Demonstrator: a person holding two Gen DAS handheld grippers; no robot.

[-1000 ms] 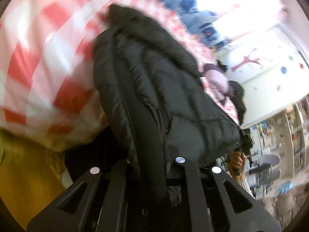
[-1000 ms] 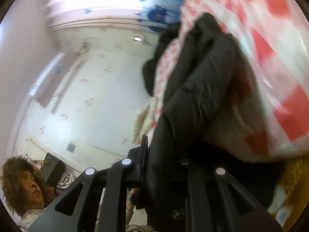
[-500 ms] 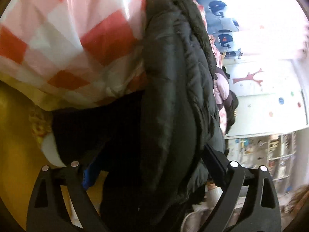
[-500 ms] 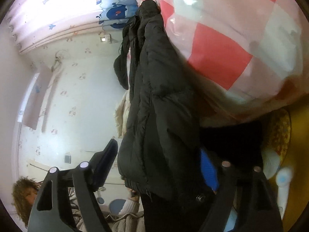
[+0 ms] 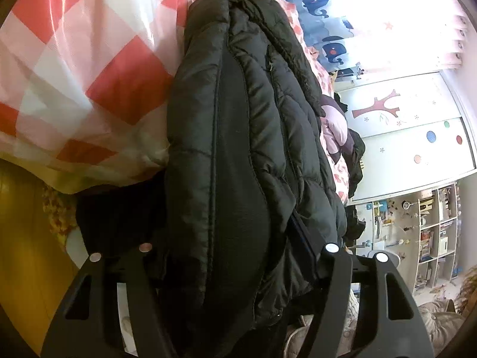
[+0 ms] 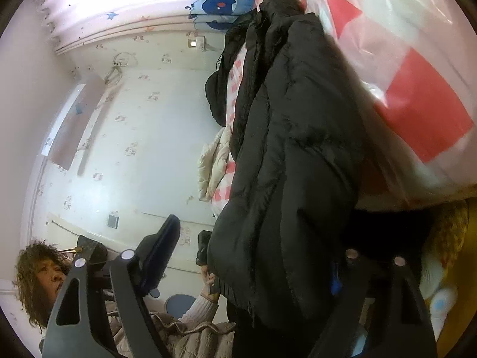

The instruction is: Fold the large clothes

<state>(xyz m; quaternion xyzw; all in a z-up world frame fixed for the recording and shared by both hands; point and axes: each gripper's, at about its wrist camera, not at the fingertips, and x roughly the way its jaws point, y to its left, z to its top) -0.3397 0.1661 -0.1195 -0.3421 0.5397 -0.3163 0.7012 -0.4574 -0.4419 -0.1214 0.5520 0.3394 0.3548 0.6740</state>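
Fingers (image 5: 143,249) apart (both grippers) around jacket (image 5: 238,149)

A bright window (image 5: 402,15) was hung with a whale-print curtain (image 5: 322,21). A wardrobe (image 5: 411,137) was decorated with a tree and dots, open shelving (image 5: 432,229) stood beside it, and patterned wallpaper (image 6: 140,137) was seen.

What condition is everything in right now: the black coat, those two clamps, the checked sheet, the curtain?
Black quilted puffer jacket: bunched lengthwise, draped between both grippers.
Left gripper: open, jacket between its fingers.
Right gripper: open, jacket between its fingers.
Red-and-white checked plastic sheet: spread, wrinkled.
Whale-print curtain: drawn, backlit.
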